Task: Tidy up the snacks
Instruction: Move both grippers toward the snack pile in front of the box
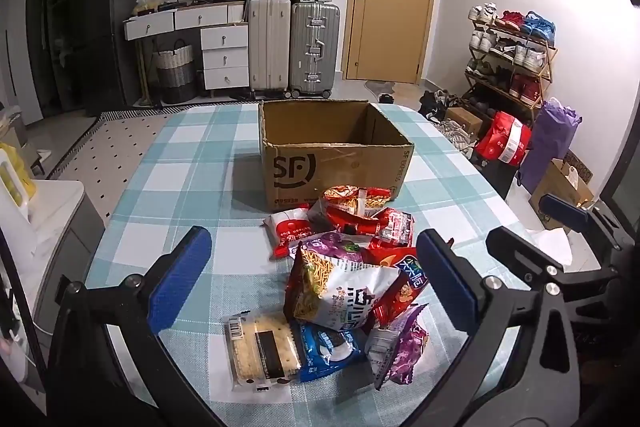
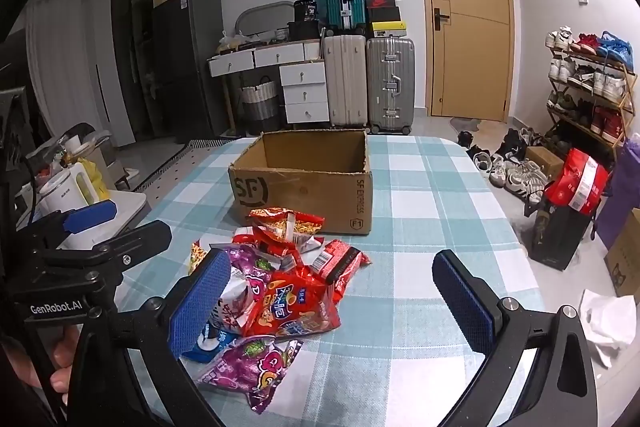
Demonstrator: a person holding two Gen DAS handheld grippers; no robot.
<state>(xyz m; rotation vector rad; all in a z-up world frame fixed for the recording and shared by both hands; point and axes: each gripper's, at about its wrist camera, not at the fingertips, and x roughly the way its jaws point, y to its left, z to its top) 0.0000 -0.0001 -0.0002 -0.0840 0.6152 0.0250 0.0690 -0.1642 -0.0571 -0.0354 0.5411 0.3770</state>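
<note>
We've got both claws spread wide with nothing in them, left claw [image 1: 312, 283] and right claw [image 2: 332, 303] hovering over the snack pile [image 1: 344, 279] heaped on the table [image 1: 176, 171], probably because the empty cardboard box [image 1: 332, 155] just behind is where it all goes.

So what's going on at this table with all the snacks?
A person holds a two-finger gripper in each hand, sorting snacks. The left gripper and right gripper both hang open above a pile of snack packets on the checked tablecloth. Nothing is picked up yet, and the cardboard box behind the pile looks empty.
</note>
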